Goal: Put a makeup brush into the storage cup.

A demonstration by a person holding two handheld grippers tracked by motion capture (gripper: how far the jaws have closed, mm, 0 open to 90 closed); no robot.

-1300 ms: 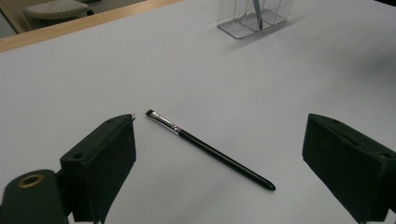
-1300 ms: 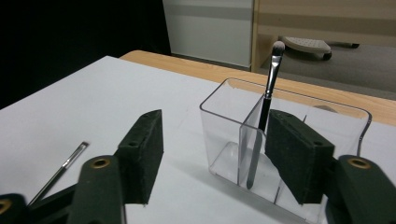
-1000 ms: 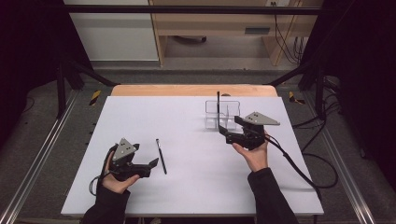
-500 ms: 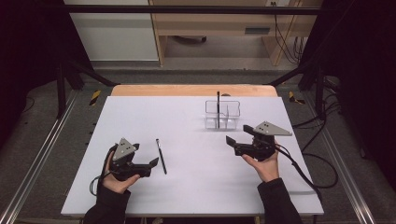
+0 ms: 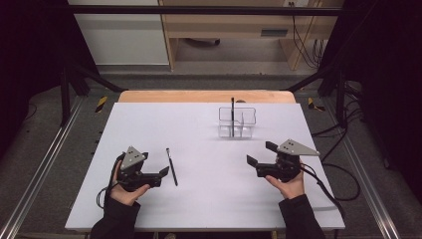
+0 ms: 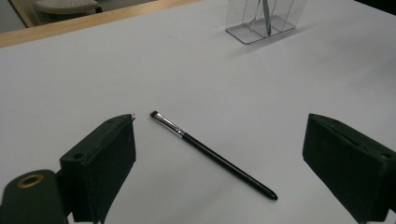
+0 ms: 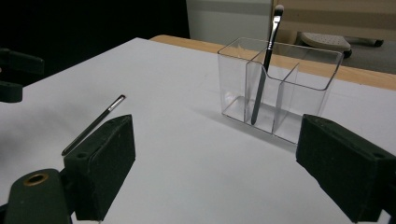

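High view: your table carries a clear holder toward the far side, with one brush already standing upright in a compartment. A second brush lies flat near the front, well apart from the holder and just beside your left gripper, whose fingers stand wide open around nothing. Your right gripper has just been opening, nothing between its fingers. I'd call it half done; the flat brush is left.
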